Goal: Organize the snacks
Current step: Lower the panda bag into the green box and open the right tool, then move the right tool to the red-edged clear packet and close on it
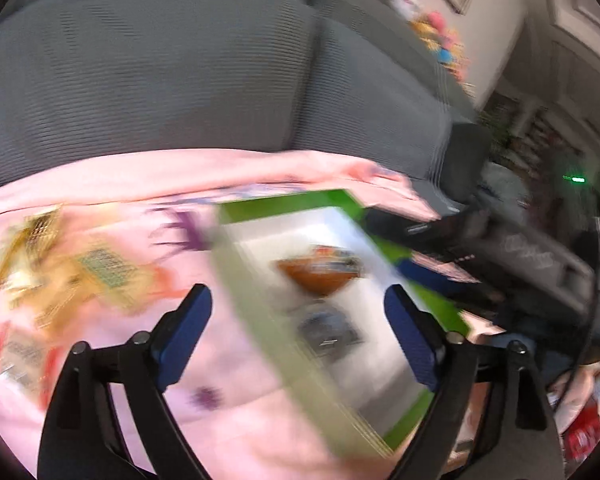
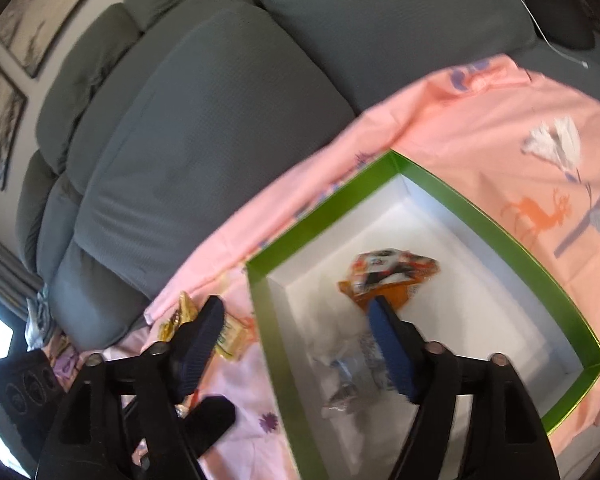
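A pink cloth (image 2: 480,120) covers the couch (image 2: 204,120). My box (image 2: 460,204) sits on it, holding an orange pack (image 2: 388,276). Both grippers, left (image 1: 298,336) and right (image 2: 296,344), hang spread and hold nothing. More snacks (image 1: 64,264) lie beside the box. I could bump its thin wall.

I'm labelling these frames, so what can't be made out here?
- Left wrist view: motion blur smears the gold packets; their print and count are unreadable.
- Left wrist view: the box is blurred; the orange packet shows no label.
- Right wrist view: the right gripper covers part of the clear wrappers.
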The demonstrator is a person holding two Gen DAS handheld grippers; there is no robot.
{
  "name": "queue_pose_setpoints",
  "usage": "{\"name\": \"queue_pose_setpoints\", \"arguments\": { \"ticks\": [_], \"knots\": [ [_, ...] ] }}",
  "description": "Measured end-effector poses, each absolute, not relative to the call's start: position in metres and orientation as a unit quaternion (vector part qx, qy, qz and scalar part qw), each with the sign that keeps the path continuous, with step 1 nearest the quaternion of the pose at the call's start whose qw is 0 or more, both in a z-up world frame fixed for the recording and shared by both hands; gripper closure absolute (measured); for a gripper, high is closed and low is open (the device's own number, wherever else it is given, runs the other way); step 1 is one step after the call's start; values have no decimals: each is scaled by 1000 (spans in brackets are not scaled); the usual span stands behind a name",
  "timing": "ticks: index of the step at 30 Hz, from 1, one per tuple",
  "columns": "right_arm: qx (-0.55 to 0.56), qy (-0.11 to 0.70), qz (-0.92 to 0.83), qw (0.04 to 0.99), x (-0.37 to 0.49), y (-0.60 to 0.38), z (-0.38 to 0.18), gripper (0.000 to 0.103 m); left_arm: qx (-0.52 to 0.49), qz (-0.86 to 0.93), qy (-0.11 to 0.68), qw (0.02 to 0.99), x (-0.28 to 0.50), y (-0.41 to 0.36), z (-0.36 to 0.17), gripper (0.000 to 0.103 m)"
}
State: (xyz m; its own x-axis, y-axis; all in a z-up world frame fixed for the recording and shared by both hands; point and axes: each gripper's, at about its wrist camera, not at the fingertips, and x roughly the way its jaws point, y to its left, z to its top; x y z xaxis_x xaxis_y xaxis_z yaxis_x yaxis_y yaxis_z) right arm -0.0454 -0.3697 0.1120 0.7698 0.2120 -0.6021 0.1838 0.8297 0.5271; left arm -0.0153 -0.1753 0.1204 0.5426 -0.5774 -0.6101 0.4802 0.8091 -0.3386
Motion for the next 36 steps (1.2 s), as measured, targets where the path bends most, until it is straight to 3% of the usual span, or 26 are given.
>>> {"name": "queue_pose_setpoints", "arguments": {
  "ticks": [11, 16, 28, 29, 32, 36],
  "knots": [
    [209, 360, 39, 909, -33, -308, 118, 14, -76, -95, 435, 892, -15, -21, 84, 12],
    [179, 382, 76, 903, -19, -266, 109, 14, -144, -58, 466, 871, -12, 41, 53, 12],
    [112, 520, 229, 815, 38, -126, 53, 14, -243, -78, 520, 815, -4, 78, 29, 14],
    [97, 531, 244, 805, 43, -112, 48, 18, -251, -86, 520, 812, -4, 78, 29, 14],
    [64, 558, 282, 778, 55, -80, 34, 29, -276, -98, 516, 805, -2, 77, 28, 26],
    [8, 558, 278, 782, 67, -55, 19, 29, -269, -87, 522, 805, 0, 74, 26, 48]
  ]
}}
